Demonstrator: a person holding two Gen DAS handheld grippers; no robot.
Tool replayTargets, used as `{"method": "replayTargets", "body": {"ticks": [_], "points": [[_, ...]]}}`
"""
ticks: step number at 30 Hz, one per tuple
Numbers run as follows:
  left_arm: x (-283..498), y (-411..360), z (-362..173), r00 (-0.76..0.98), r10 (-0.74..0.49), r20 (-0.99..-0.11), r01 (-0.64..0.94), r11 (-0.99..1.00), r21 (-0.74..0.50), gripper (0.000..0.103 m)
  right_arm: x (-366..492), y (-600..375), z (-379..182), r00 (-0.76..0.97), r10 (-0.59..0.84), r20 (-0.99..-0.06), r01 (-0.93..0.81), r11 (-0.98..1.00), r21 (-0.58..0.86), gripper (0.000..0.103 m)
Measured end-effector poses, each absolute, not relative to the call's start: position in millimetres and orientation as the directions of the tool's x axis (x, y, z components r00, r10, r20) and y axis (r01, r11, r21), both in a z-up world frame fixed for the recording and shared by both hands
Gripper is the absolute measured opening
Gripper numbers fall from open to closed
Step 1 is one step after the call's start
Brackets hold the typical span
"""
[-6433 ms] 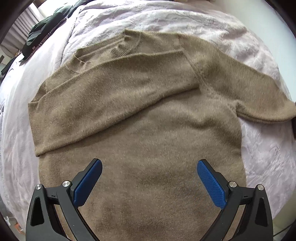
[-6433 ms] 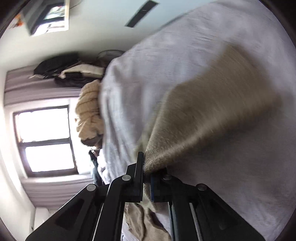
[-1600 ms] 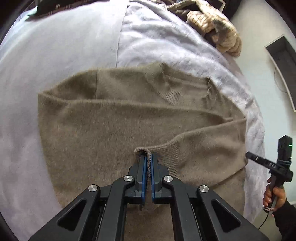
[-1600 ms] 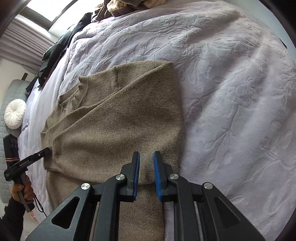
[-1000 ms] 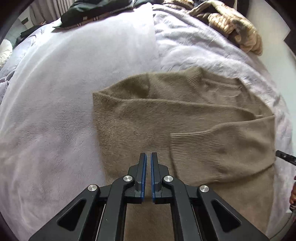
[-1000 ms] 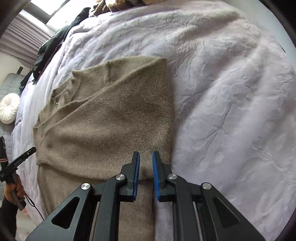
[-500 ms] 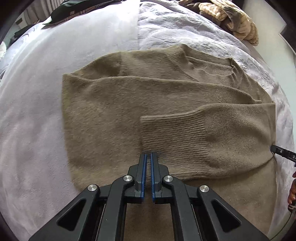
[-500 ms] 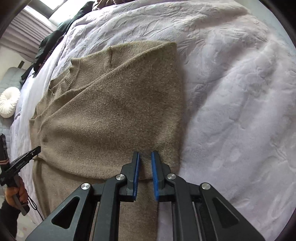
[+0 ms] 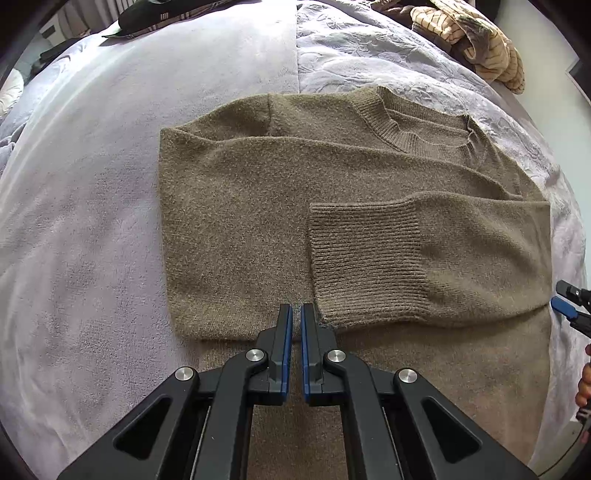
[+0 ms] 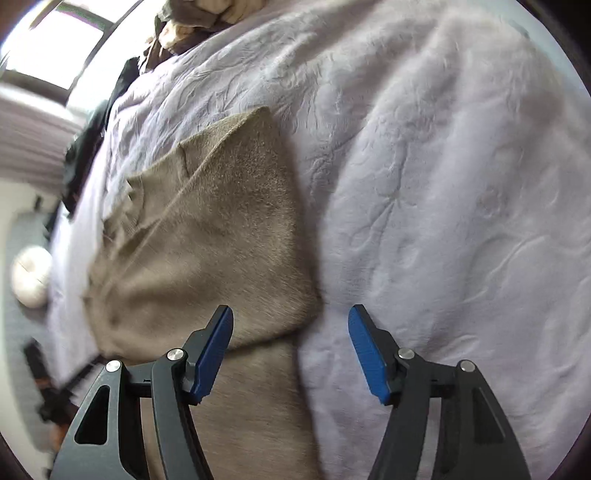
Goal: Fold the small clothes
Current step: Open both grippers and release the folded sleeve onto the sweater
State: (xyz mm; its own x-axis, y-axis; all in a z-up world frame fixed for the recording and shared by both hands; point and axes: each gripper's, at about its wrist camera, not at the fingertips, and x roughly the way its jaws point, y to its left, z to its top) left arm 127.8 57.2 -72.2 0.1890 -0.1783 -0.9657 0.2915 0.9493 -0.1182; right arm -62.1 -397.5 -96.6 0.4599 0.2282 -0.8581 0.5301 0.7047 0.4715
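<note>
On the lavender bedspread [image 9: 92, 221] lies a brown sweater [image 9: 236, 229], flat, with both sleeves folded across its chest. The upper sleeve ends in a ribbed cuff [image 9: 365, 258] that rests near the middle of the body, and the ribbed collar [image 9: 399, 129] points toward the far side of the bed.

Low over the sweater's lower body, the left gripper [image 9: 296, 325] points toward the collar, its blue-lined jaws nearly together with a thin slit between them and no cloth in it; its tips sit just beside the near corner of the cuff.

Over the sweater's right edge, the right gripper [image 10: 290, 332] is tilted and its view is blurred. Its jaws stand wide apart, holding nothing, one over the folded sleeve and the other over bare bedspread. In the left wrist view it shows at the right border.

A pile of striped clothes [image 9: 476, 44] sits at the far corner, and dark clothes [image 9: 155, 18] lie along the far edge.
</note>
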Motion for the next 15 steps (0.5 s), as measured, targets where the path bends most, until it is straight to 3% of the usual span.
{"method": "replayTargets", "body": {"ticks": [1,4,8,15], "points": [[129,56,-72,0.19,-0.175,-0.966,0.29,0.95,-0.115,0.005,-58,-397,-100,0.437,0.22,-0.872,0.537,0.714,0.449,0.048],[130,54,-71,0.191,-0.174,-0.966,0.283,0.952,-0.116,0.005,-50,-390,-102,0.357,0.132,-0.925,0.529,0.787,0.317,0.042],[132,51,-71,0.192,-0.179,-0.965,0.276,0.953,-0.122,0.005,-53,-382,-87,0.311,-0.015,-0.95,0.554,0.815,0.168,0.049],[130,53,-69,0.187,-0.179,-0.966,0.279,0.953,-0.122,0.005,-68,-371,-73,0.335,0.051,-0.941,0.518,0.824,0.229,0.059]]}}
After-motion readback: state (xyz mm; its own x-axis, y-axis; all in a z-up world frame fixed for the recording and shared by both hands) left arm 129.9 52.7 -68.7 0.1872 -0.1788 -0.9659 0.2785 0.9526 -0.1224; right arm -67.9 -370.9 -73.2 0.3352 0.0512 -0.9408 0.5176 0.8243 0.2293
